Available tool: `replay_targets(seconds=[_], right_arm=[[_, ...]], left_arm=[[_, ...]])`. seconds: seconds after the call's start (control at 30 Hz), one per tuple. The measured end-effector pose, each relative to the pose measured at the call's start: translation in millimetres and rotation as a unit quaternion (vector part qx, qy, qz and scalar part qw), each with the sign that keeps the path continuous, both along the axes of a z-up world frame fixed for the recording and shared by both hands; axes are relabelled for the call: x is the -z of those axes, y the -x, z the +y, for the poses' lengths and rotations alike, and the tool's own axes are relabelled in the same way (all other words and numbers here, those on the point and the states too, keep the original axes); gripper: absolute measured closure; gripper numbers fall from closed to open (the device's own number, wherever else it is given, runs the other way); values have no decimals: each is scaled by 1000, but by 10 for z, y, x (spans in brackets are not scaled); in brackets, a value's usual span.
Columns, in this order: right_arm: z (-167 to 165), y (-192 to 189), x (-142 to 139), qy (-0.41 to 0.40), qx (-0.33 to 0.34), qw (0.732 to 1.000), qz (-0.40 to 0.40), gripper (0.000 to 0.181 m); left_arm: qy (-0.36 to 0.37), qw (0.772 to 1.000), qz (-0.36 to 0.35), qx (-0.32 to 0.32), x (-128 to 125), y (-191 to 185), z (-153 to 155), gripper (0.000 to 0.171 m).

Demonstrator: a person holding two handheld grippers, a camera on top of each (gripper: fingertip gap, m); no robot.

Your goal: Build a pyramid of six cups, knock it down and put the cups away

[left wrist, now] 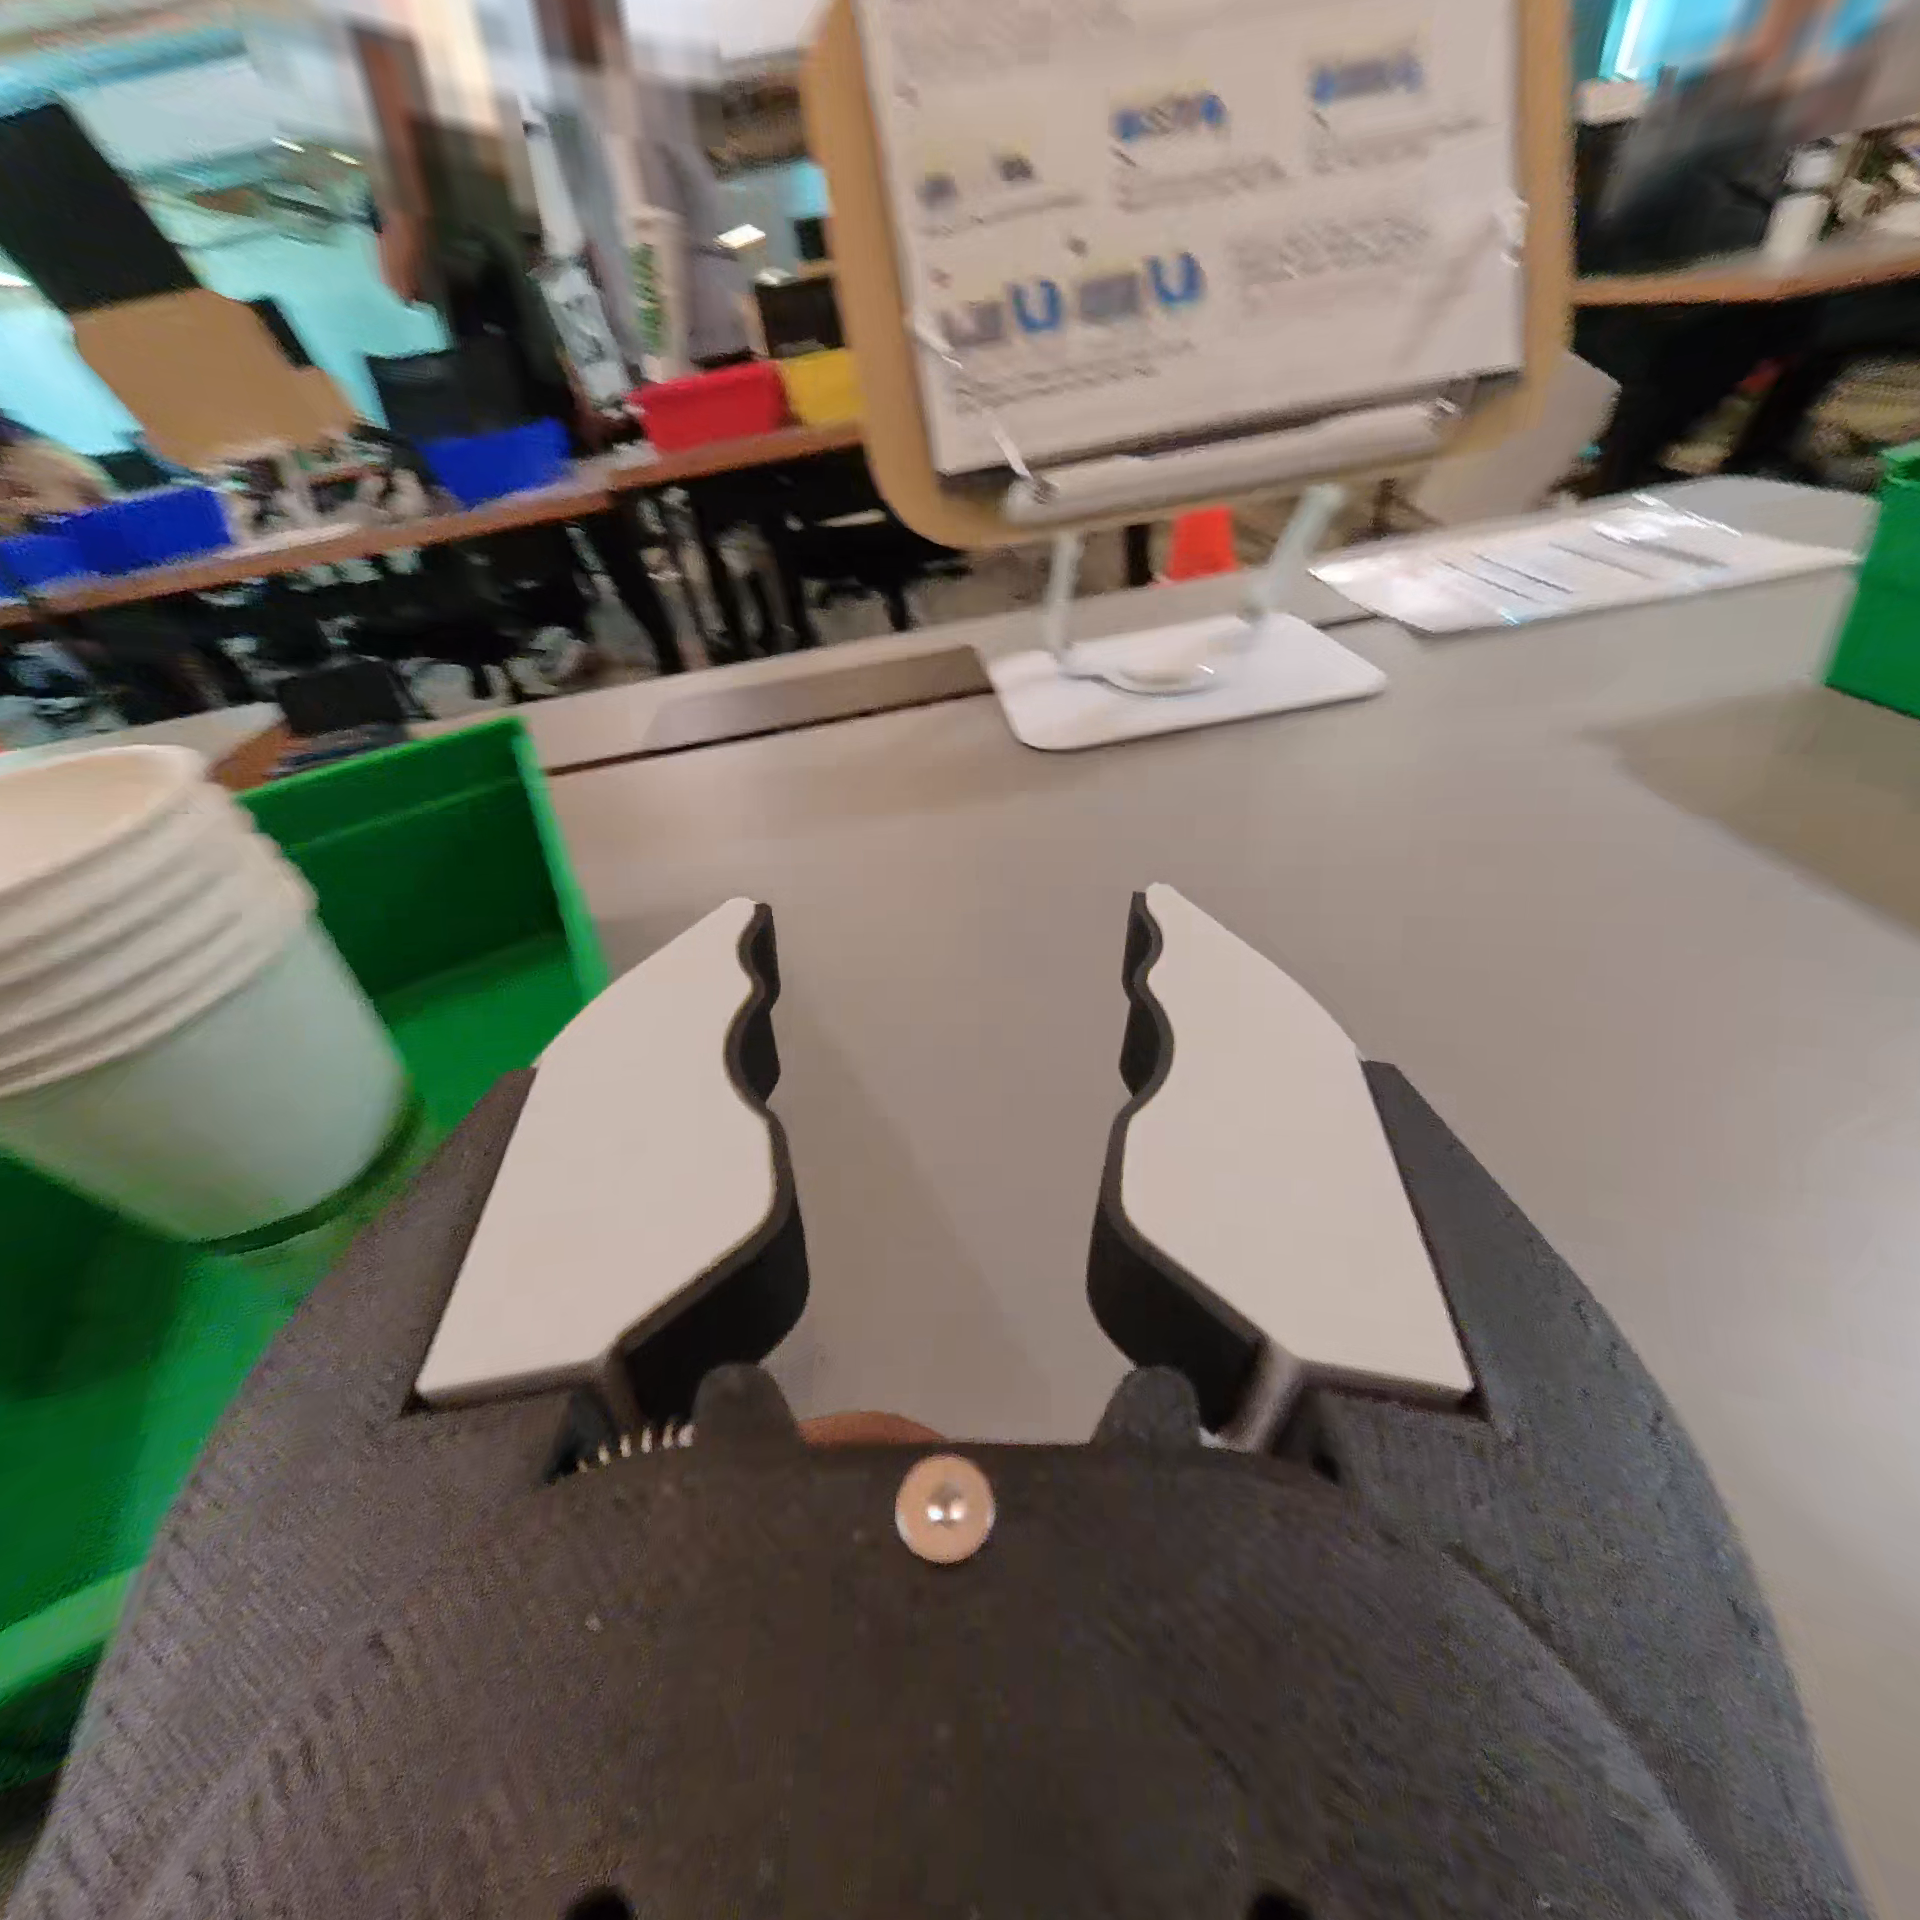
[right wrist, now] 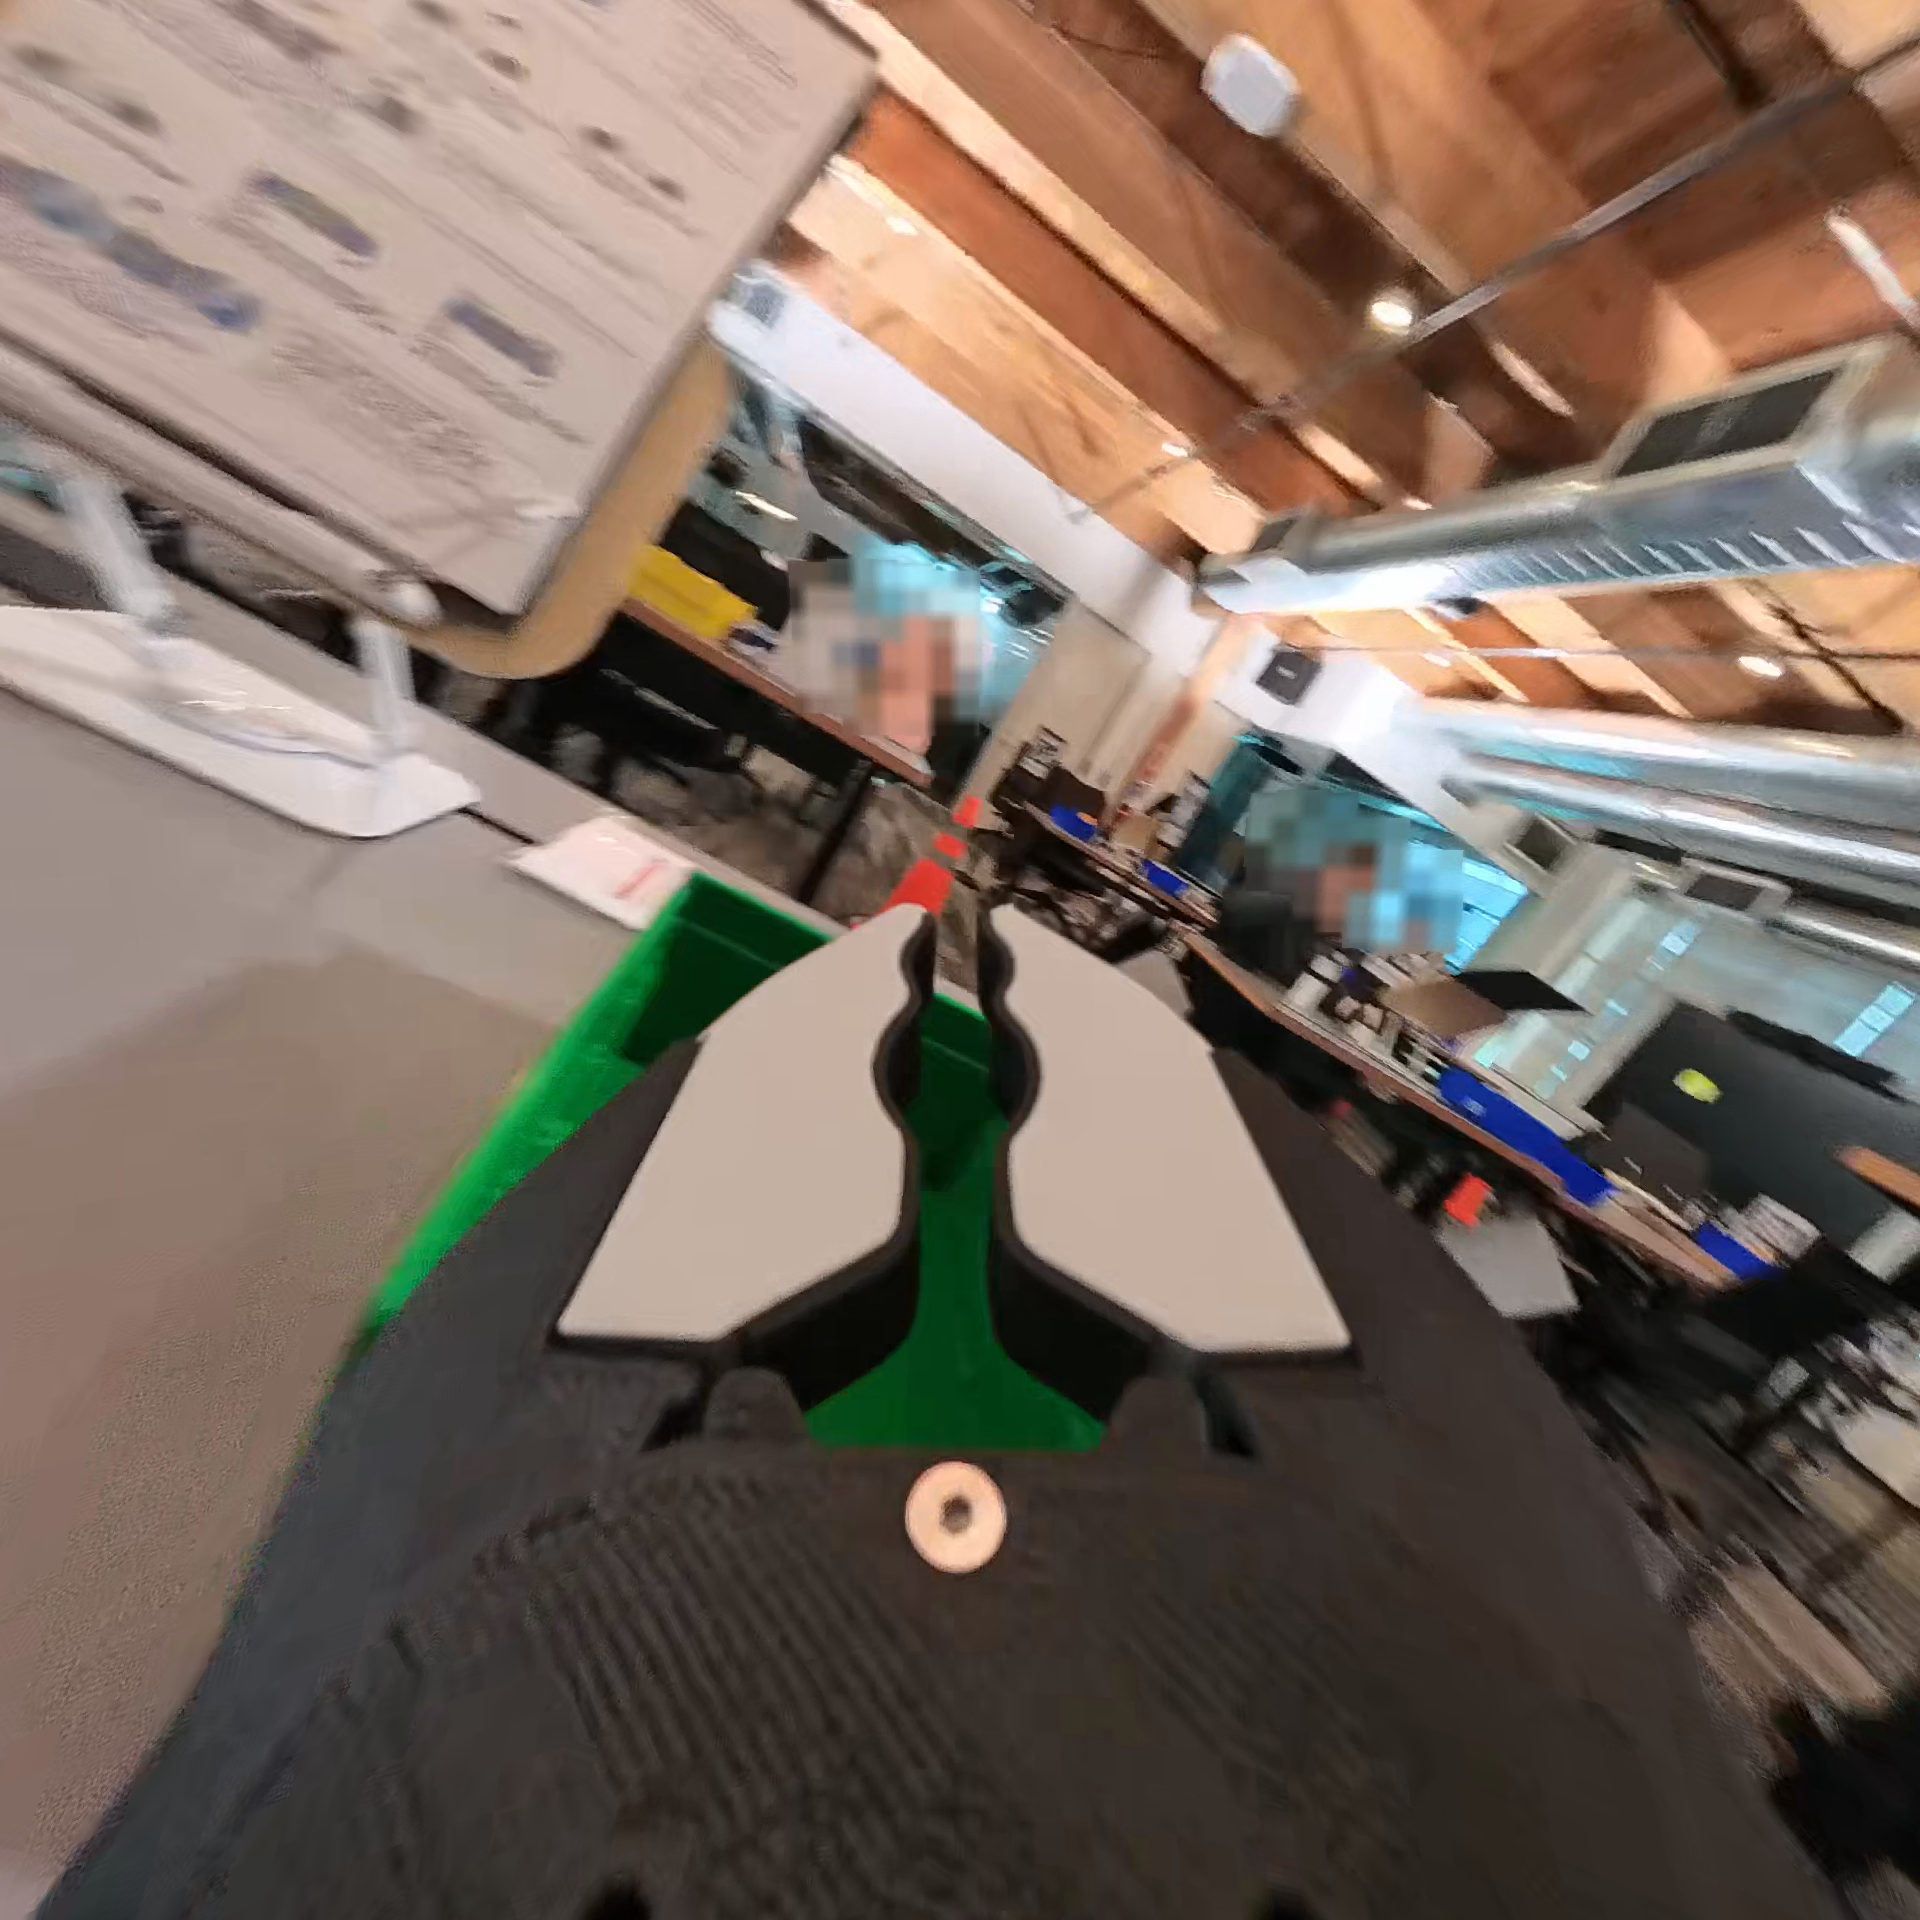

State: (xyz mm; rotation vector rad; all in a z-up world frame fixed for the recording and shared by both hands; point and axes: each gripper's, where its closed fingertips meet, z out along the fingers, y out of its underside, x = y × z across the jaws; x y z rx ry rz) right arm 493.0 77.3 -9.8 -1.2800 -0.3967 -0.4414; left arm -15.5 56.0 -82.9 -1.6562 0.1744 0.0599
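The left tongs (left wrist: pixel 951 914) stood spread and empty above the grey counter (left wrist: pixel 1351 987), beside a tilted stack of white paper cups (left wrist: pixel 156 987) in a green bin (left wrist: pixel 436 862); the right tongs (right wrist: pixel 958 925), nearly pressed together, gripped nothing above another green bin (right wrist: pixel 623 1029)

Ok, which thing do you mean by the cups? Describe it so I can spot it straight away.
Start from the grey table in the left wrist view and go to the green bin at its left edge. The stack of white paper cups stands in that bin, left of the open left gripper. It is the only white, ribbed-rimmed thing among the green walls.
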Motion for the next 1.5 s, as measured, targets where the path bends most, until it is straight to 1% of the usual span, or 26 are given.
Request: replay_targets(seconds=[0.07, 0.1, 0.17, 0.23, 0.3, 0.33, 0.37, 0.4, 0.43, 0.47, 0.53, 0.6, 0.67, 0.7, 0.83, 0.97, 1.07, 1.13, 1.27, 1.37, 1.5], right_arm=[[66, 301, 82, 19, -36, 999, -5, 174], [85, 408, 75, 24, -49, 998, 13, 174], [71, 621, 2, 23, -93, 992, 87, 176], [29, 847, -66, 25, -141, 977, 159, 177], [2, 1123, -54, 37, -183, 962, 199, 177], [-5, 1280, -9, 50, -201, 956, 206, 177], [-13, 1447, 49, 64, -220, 952, 205, 175], [-25, 1607, 110, 77, -237, 947, 202, 173], [-45, 1758, 171, 90, -255, 943, 195, 172], [-72, 1895, 225, 102, -273, 939, 183, 171], [-125, 2081, 311, 116, -299, 935, 151, 171], [-150, 2124, 344, 117, -304, 937, 128, 171], [-143, 2069, 336, 118, -303, 935, 145, 172], [-133, 2031, 335, 121, -305, 930, 165, 172], [-38, 1857, 390, 146, -302, 910, 244, 172], [14, 1849, 474, 174, -304, 900, 260, 172], [14, 1941, 517, 183, -312, 899, 246, 173], [6, 2009, 556, 191, -317, 900, 231, 173], [-6, 2093, 604, 199, -322, 902, 209, 173], [-3, 2114, 632, 205, -324, 901, 204, 173], [8, 2107, 653, 210, -325, 898, 209, 173]], left_arm=[[-2, 999, -6, -41, -30, 233, 12, 105], [8, 998, -10, -58, 0, 332, 28, 106], [30, 996, -16, -83, 81, 490, 63, 105], [56, 994, -18, -88, 180, 572, 97, 105], [82, 991, -19, -102, 292, 660, 125, 106], [95, 989, -22, -108, 346, 696, 138, 108], [108, 987, -27, -116, 394, 738, 148, 120], [119, 985, -31, -119, 434, 765, 156, 139], [128, 984, -36, -117, 464, 782, 161, 153], [131, 984, -42, -114, 477, 797, 165, 160], [137, 984, -45, -105, 472, 817, 164, 160], [138, 983, -17, -121, 453, 941, 154, 161], [136, 980, 2, -148, 444, 1135, 132, 168], [141, 978, -1, -153, 459, 1228, 120, 168], [148, 974, -66, -159, 460, 1567, 45, 168], [147, 969, -87, -180, 469, 1843, -49, 166], [146, 968, -100, -177, 473, 1841, -59, 166], [147, 970, -80, -176, 475, 1817, -63, 166], [149, 976, -65, -145, 475, 1659, -49, 168], [149, 980, -53, -121, 477, 1551, -31, 167], [151, 981, -33, -119, 477, 1516, -34, 168]])
